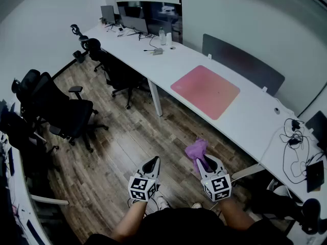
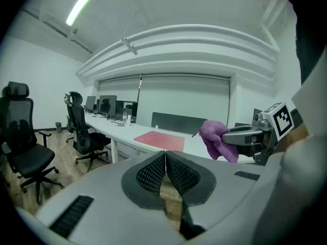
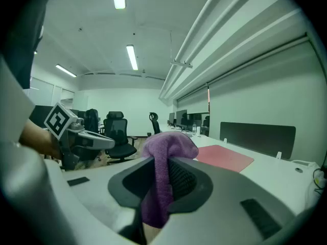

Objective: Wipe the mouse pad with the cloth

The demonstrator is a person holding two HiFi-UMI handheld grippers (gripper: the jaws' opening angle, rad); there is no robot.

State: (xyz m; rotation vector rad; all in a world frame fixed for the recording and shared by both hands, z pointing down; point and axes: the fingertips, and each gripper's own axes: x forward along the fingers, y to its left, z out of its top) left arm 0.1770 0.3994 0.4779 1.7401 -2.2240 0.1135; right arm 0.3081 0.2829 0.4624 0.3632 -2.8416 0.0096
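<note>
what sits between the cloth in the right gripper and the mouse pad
Head view: only bare wood floor and white desk edge separate cloth from mouse pad.

A long white desk (image 1: 255, 124) is seen running diagonally from the far left corner to the near right, set along the wall. A pink mouse pad (image 1: 205, 91) is laid flat on its middle stretch, near the front edge, with bare white surface on both sides. At the far end, monitors (image 1: 134, 23) and a bottle (image 1: 162, 36) are stood on the top; at the near right end a tangle of black cables (image 1: 295, 154) is spread — well apart from the pad. A dark divider panel (image 1: 242, 63) is fixed along the rear edge. The wooden floor (image 1: 127, 147) is occupied by black office chairs (image 1: 61, 108) — some pushed towards the desk
</note>
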